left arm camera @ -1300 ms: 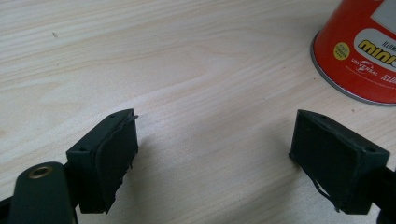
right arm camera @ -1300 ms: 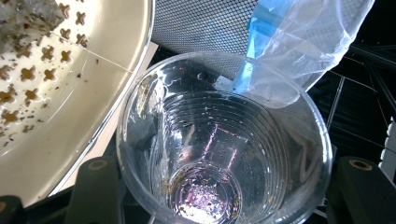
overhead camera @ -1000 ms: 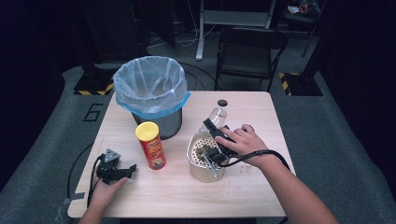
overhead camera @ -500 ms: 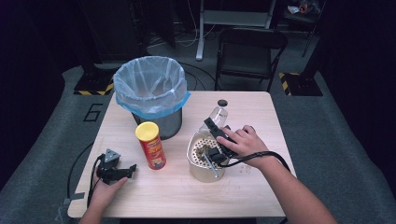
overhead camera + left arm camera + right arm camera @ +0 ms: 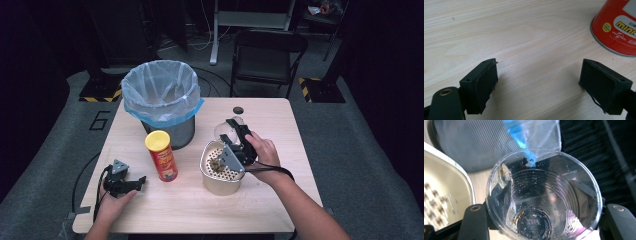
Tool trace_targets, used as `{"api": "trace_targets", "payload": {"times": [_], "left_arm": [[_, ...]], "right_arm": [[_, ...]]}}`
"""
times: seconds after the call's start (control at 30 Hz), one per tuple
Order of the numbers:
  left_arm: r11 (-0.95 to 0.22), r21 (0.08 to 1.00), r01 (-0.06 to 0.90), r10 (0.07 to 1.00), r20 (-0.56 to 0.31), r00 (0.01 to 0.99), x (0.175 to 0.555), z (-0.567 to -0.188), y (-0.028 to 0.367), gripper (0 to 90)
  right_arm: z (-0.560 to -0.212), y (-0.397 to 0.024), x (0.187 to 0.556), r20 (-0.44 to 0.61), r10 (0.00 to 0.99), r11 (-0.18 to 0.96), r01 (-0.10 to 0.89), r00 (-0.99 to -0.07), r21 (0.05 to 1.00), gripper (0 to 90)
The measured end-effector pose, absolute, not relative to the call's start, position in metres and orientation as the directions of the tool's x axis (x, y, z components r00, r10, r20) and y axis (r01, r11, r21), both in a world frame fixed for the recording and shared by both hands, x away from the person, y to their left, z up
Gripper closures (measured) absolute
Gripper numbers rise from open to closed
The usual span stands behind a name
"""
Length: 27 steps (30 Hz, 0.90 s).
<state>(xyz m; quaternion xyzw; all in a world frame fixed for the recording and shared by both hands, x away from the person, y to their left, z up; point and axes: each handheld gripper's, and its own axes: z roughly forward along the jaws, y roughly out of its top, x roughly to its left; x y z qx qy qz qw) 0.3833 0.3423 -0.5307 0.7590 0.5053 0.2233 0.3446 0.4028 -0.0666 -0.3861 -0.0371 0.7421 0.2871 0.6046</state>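
My right claw (image 5: 234, 131) grips a clear plastic cup (image 5: 544, 195), residue clinging inside, just beyond the strainer pot (image 5: 220, 172); I should keep it squeezed lightly and tilted steadily, while my left claw (image 5: 544, 82) rests released on the tabletop (image 5: 524, 37).

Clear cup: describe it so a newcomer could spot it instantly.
Start at the lined bin at the table's back left. Right of it sits a metal strainer pot; the clear cup is clamped in the right gripper just above that pot. It is see-through plastic, ribbed, speckled with residue.
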Motion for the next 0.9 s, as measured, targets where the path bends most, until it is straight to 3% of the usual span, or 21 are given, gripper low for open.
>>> {"api": "trace_targets", "payload": {"times": [0.03,0.07,0.1,0.17,0.23,0.33,0.37,0.43,0.47,0.57,0.6,0.63,0.9], "left_arm": [[-0.253,0.749,0.612,0.921,-0.008,0.39,0.383,-0.531,0.342,14.5],[-0.253,0.749,0.612,0.921,-0.008,0.39,0.383,-0.531,0.342,14.5],[-0.252,0.749,0.613,0.921,-0.009,0.39,0.383,-0.531,0.342,14.5],[-0.253,0.749,0.612,0.921,-0.007,0.39,0.383,-0.531,0.342,14.5],[-0.253,0.749,0.612,0.921,-0.007,0.39,0.383,-0.531,0.342,14.5],[-0.253,0.749,0.612,0.921,-0.008,0.39,0.383,-0.531,0.342,14.5],[-0.254,0.749,0.612,0.921,-0.007,0.39,0.383,-0.531,0.342,14.5],[-0.253,0.749,0.612,0.921,-0.007,0.39,0.383,-0.531,0.342,14.5],[-0.253,0.749,0.613,0.921,-0.008,0.39,0.383,-0.531,0.342,14.5],[-0.253,0.749,0.612,0.921,-0.007,0.39,0.383,-0.531,0.342,14.5],[-0.253,0.749,0.612,0.921,-0.007,0.39,0.383,-0.531,0.342,14.5],[-0.254,0.749,0.612,0.921,-0.007,0.39,0.383,-0.531,0.342,14.5],[-0.253,0.749,0.612,0.921,-0.008,0.39,0.383,-0.531,0.342,14.5]], "right_arm": [[-0.38,-0.07,0.406,-0.874,0.365,0.795,-0.38,-0.32,0.472,35.2],[-0.38,-0.07,0.406,-0.874,0.365,0.795,-0.38,-0.32,0.472,35.2],[-0.374,-0.073,0.408,-0.824,0.432,0.753,-0.355,-0.367,0.553,35.2],[-0.37,-0.074,0.41,-0.797,0.464,0.728,-0.348,-0.386,0.592,35.2],[-0.363,-0.08,0.413,-0.691,0.559,0.632,-0.303,-0.458,0.713,35.2],[-0.359,-0.083,0.415,-0.615,0.607,0.566,-0.27,-0.504,0.779,35.2],[-0.357,-0.085,0.416,-0.528,0.646,0.496,-0.224,-0.551,0.839,35.2],[-0.356,-0.086,0.417,-0.482,0.661,0.458,-0.2,-0.575,0.866,35.2],[-0.353,-0.089,0.419,-0.367,0.68,0.365,-0.142,-0.635,0.92,35.2],[-0.35,-0.092,0.42,-0.175,0.696,0.22,-0.026,-0.696,0.975,34.9],[-0.35,-0.092,0.42,-0.175,0.696,0.22,-0.026,-0.696,0.975,34.9],[-0.349,-0.095,0.422,-0.068,0.683,0.14,0.039,-0.727,0.989,34.7],[-0.35,-0.1,0.426,0.08,0.663,0.061,0.16,-0.745,0.985,33.6]]}}
